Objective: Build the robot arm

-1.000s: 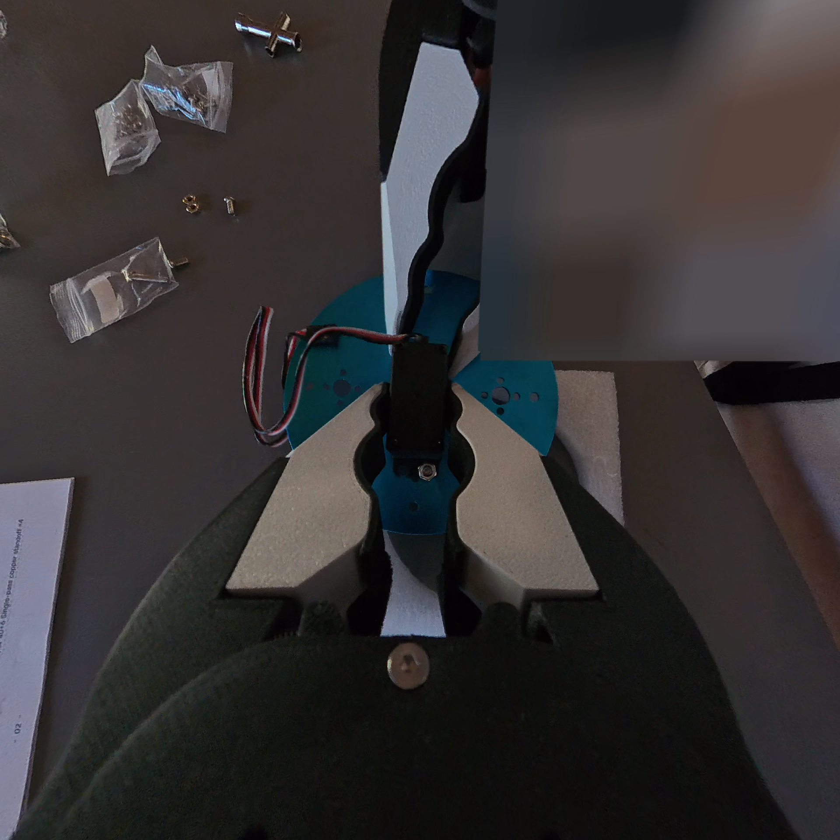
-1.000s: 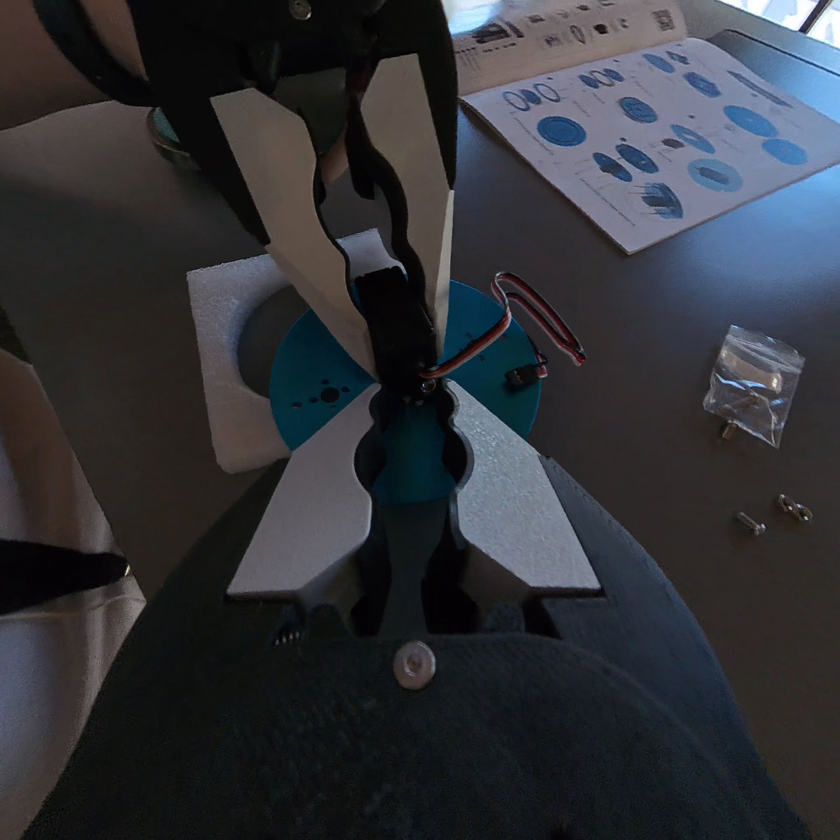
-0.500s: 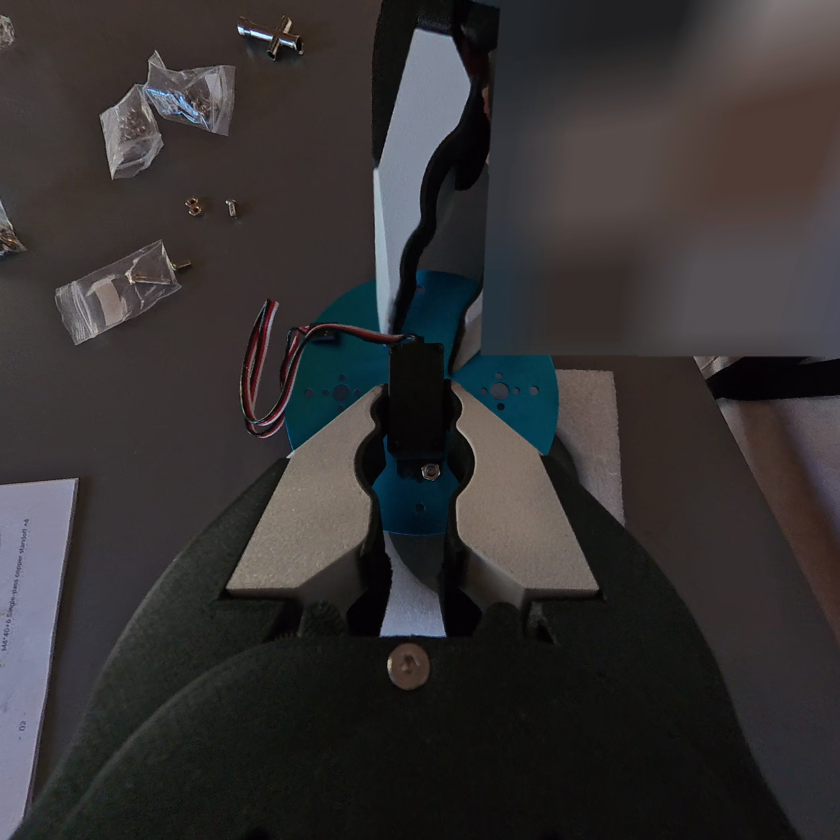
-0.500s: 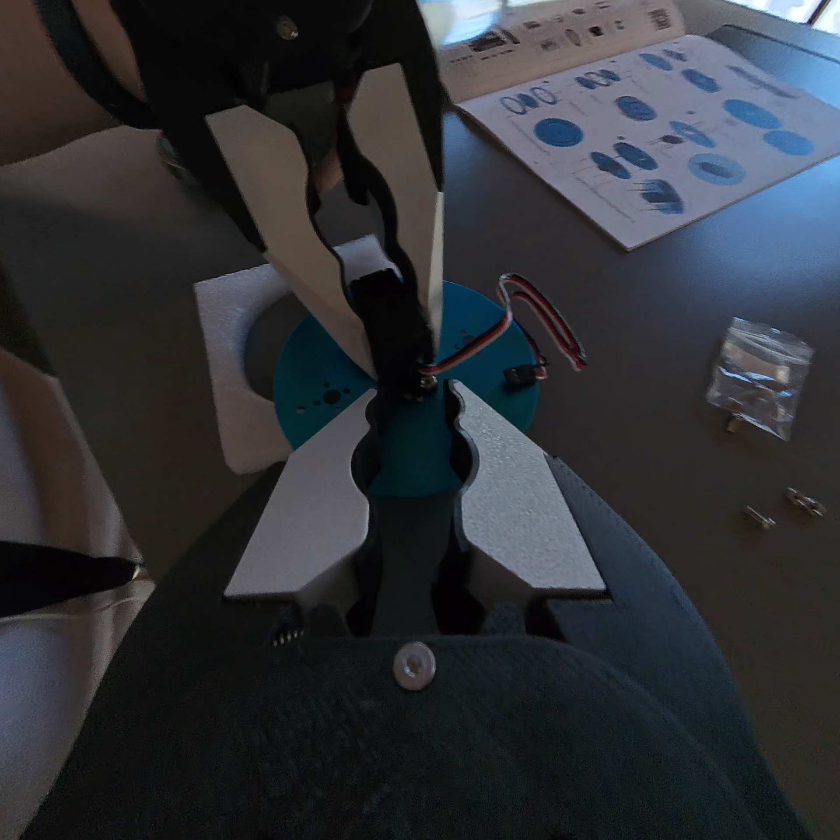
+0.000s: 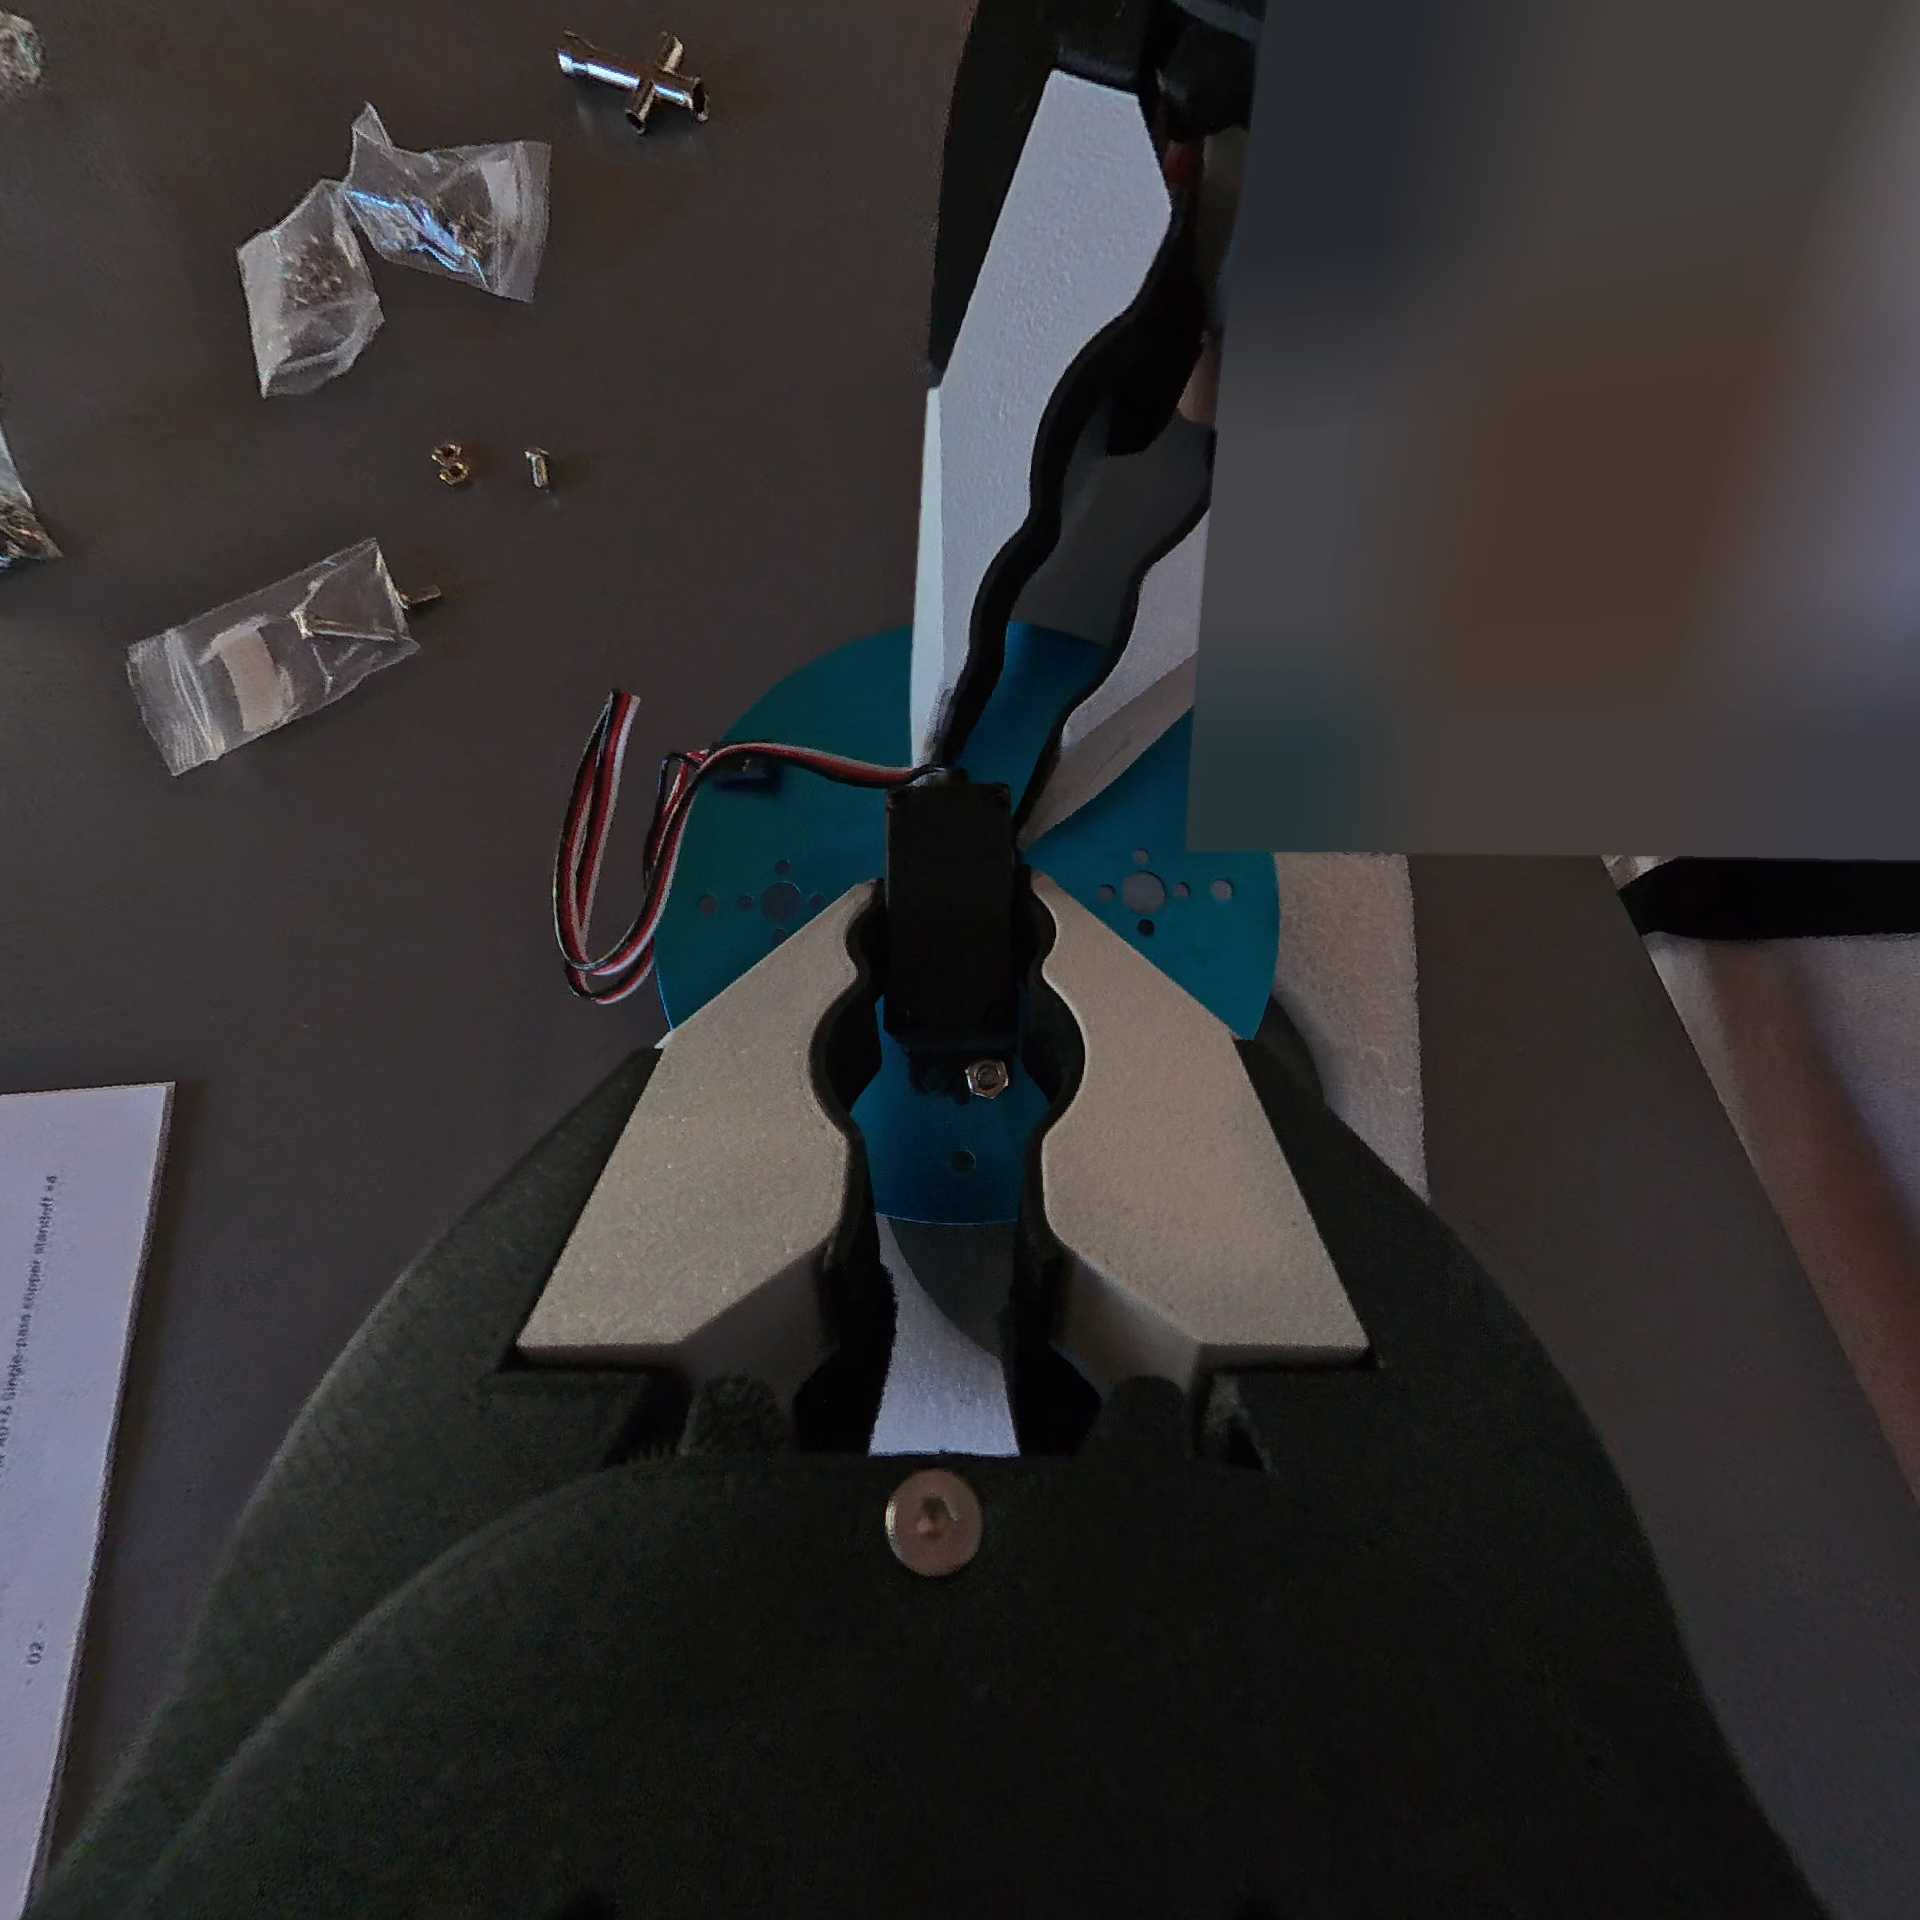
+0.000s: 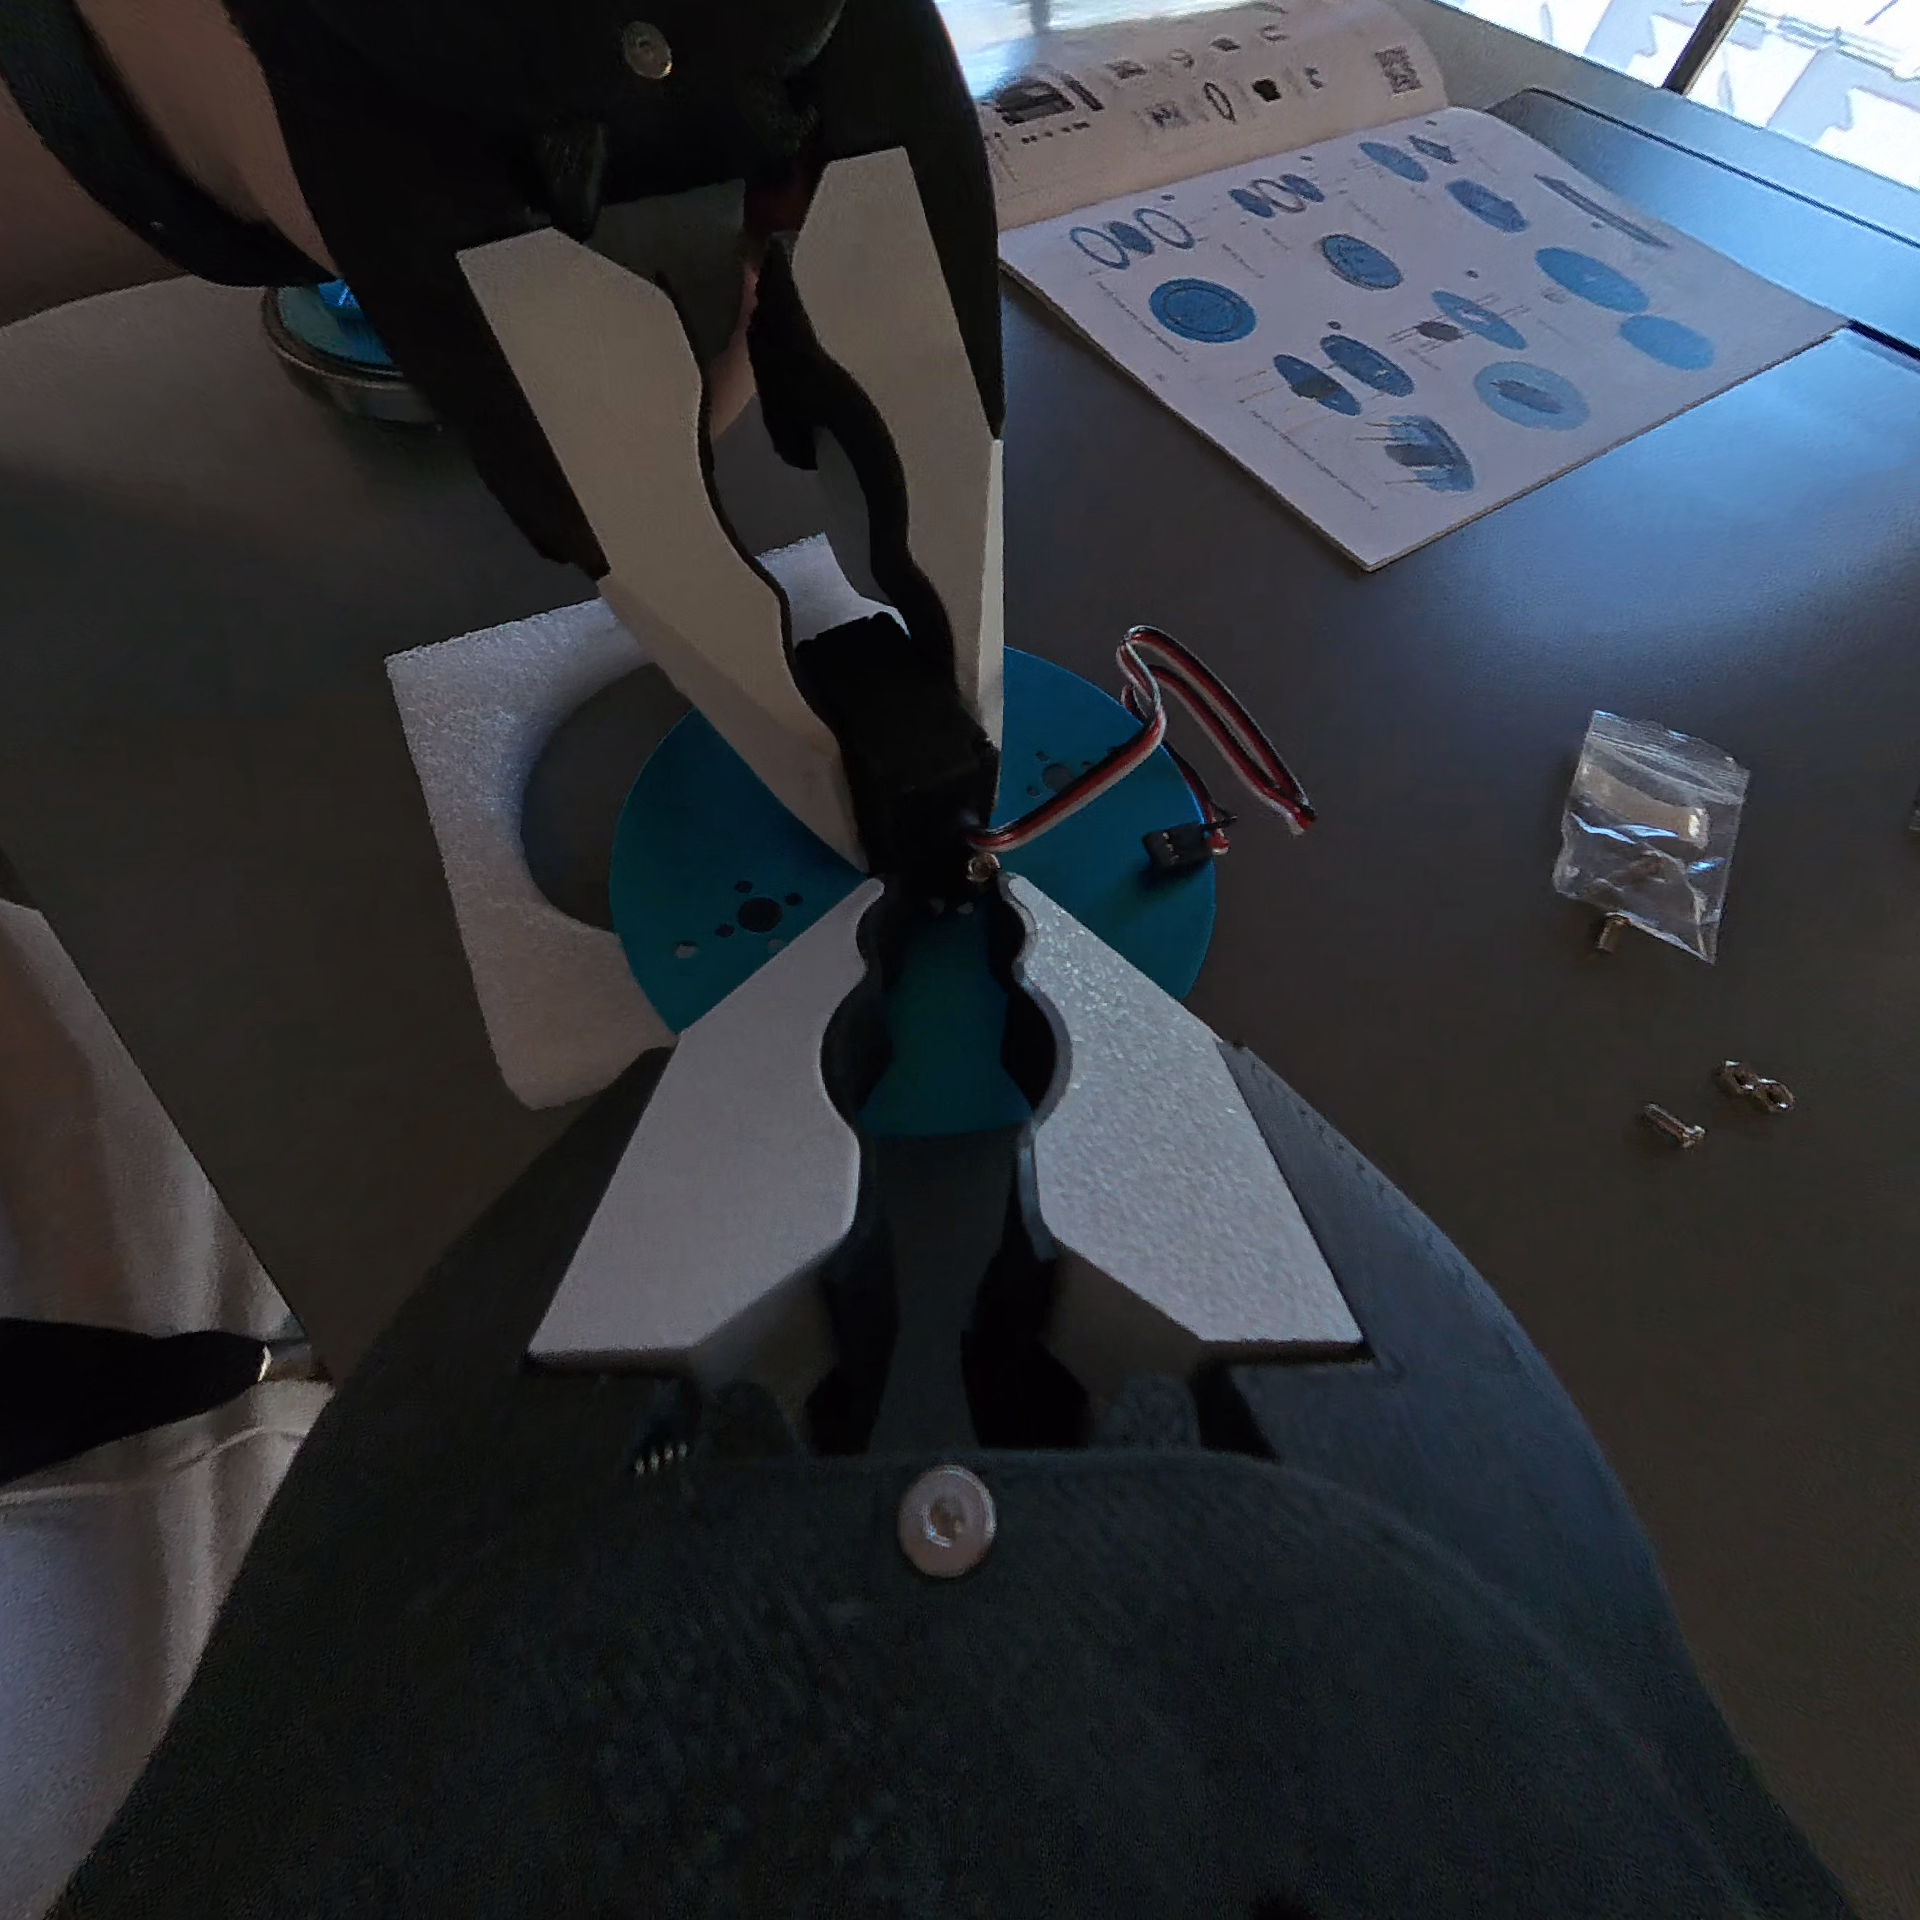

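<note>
A black servo [image 5: 948, 914] with a red, white and black wire [image 5: 592, 862] lies on a blue round plate [image 5: 831, 821], which rests on a white foam pad [image 5: 1340, 935]. My left gripper [image 5: 956, 883] is shut on the servo's sides; a small nut [image 5: 982, 1078] sits at the servo's near end. In the right wrist view the left gripper [image 6: 920, 810] comes down from the top onto the servo [image 6: 904, 748]. My right gripper [image 6: 942, 888] is open by a narrow gap and empty, its tips just short of the servo's wired end over the plate [image 6: 1122, 914].
On the dark table: clear bags of hardware [image 5: 312, 270] [image 5: 270, 655], a metal cross wrench [image 5: 634, 88], a loose nut [image 5: 452, 464] and screw [image 5: 537, 468], a paper sheet [image 5: 73, 1351]. An open manual [image 6: 1403, 312] lies far right, and a blue ring part [image 6: 332, 343] behind the foam [image 6: 468, 790]. Less than 4 cm separates the two grippers' tips. My left gripper's tips are some 9 cm from the foam [image 6: 468, 790].
Almost nothing. Both grippers keep their hold and place on the servo and plate; the views shift only slightly.
</note>
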Tool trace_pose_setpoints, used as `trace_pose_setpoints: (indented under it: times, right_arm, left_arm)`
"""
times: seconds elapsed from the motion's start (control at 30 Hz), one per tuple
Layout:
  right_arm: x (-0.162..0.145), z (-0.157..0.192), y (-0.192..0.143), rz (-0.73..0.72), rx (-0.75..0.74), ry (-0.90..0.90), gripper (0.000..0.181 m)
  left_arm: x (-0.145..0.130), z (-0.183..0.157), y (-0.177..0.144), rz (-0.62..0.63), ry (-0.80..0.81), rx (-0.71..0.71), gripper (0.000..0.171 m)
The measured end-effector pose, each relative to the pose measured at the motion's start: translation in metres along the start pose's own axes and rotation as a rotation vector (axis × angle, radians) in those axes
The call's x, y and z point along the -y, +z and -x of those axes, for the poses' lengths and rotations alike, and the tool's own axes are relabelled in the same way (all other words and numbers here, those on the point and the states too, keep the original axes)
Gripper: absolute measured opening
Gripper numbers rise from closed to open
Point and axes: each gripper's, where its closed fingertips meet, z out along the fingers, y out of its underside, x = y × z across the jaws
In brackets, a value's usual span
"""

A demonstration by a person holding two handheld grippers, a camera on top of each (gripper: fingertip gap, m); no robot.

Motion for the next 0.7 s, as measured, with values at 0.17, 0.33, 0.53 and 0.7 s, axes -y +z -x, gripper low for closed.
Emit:
trace_pose_setpoints:
  times: [0.17,0.33,0.53,0.7]
  right_arm:
    - [0.003,-0.005,0.0,-0.019,0.032,0.016,0.029]
    - [0.003,0.003,0.004,-0.005,0.185,0.007,0.026]
    - [0.001,0.003,0.006,0.009,0.2,-0.024,0.021]
    - [-0.001,0.002,0.006,0.013,0.109,-0.04,0.022]
  left_arm:
    - [0.0,-0.001,0.0,-0.001,0.017,-0.005,0.023]
    - [0.0,-0.002,0.0,-0.003,0.028,-0.017,0.023]
    - [0.0,-0.001,0.0,-0.013,0.014,-0.02,0.023]
    - [-0.001,0.0,0.0,-0.025,0.006,-0.017,0.023]
